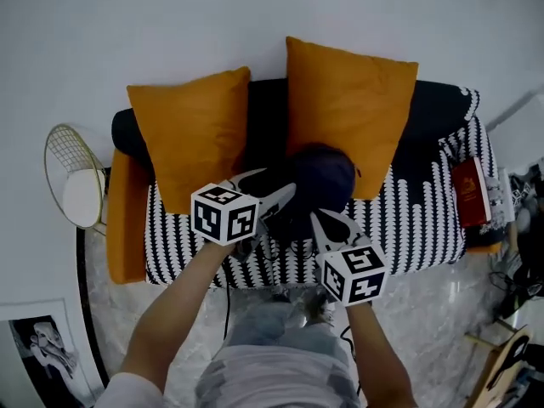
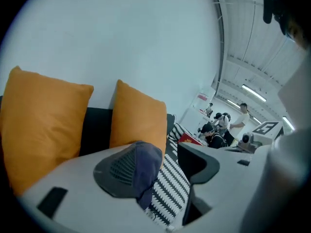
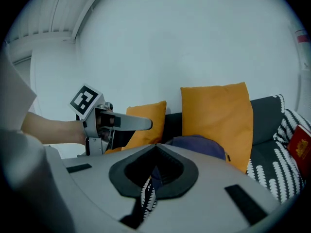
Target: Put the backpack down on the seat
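A dark navy backpack [image 1: 319, 181] sits on the black-and-white patterned sofa seat [image 1: 416, 219], leaning against an orange cushion [image 1: 348, 109]. My left gripper [image 1: 280, 195] reaches in at the backpack's left side. In the left gripper view its jaws stand wide apart and open [image 2: 167, 154], with a fold of navy fabric [image 2: 146, 166] lying against one pad only. My right gripper [image 1: 323, 223] is at the backpack's front lower edge. In the right gripper view its jaws [image 3: 156, 149] meet at the tips, shut on a thin navy strap [image 3: 155, 177].
A second orange cushion [image 1: 200, 130] leans at the left of the sofa back. A red book [image 1: 470, 192] lies at the seat's right end. A gold wire basket with a white lining [image 1: 76, 185] stands left of the sofa. People [image 2: 228, 125] are far off beyond its right end.
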The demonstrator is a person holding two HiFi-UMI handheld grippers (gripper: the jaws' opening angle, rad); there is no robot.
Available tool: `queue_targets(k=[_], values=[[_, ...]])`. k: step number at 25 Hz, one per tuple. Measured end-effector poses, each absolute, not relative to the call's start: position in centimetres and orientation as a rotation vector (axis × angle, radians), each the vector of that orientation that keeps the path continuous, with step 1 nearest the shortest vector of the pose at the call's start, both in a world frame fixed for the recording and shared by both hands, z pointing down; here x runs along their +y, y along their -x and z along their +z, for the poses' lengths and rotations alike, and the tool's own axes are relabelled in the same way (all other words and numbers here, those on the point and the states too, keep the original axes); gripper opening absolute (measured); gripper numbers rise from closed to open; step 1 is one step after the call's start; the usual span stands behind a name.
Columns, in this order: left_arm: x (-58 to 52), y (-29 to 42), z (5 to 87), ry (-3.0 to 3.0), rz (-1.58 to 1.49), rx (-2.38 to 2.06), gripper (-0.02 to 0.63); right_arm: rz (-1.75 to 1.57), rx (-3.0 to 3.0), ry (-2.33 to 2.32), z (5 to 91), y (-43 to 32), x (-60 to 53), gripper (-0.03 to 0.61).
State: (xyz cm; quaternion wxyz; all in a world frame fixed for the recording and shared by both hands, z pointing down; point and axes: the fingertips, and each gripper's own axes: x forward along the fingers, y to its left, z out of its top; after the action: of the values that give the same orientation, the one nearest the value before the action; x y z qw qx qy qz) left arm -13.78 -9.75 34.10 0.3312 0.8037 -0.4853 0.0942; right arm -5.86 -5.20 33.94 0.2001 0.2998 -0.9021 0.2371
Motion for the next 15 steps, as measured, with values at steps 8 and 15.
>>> queue_targets(k=[8, 15], values=[[-6.2, 10.2, 29.9, -2.059, 0.211, -1.428, 0.165, 0.605, -2.578, -0.812, 29.7, 3.3, -3.6, 0.002], [-3.0, 6.2, 27.2, -1.996, 0.151, -1.529, 0.156, 0.546, -2.614, -0.771, 26.5, 0.6, -2.2, 0.002]])
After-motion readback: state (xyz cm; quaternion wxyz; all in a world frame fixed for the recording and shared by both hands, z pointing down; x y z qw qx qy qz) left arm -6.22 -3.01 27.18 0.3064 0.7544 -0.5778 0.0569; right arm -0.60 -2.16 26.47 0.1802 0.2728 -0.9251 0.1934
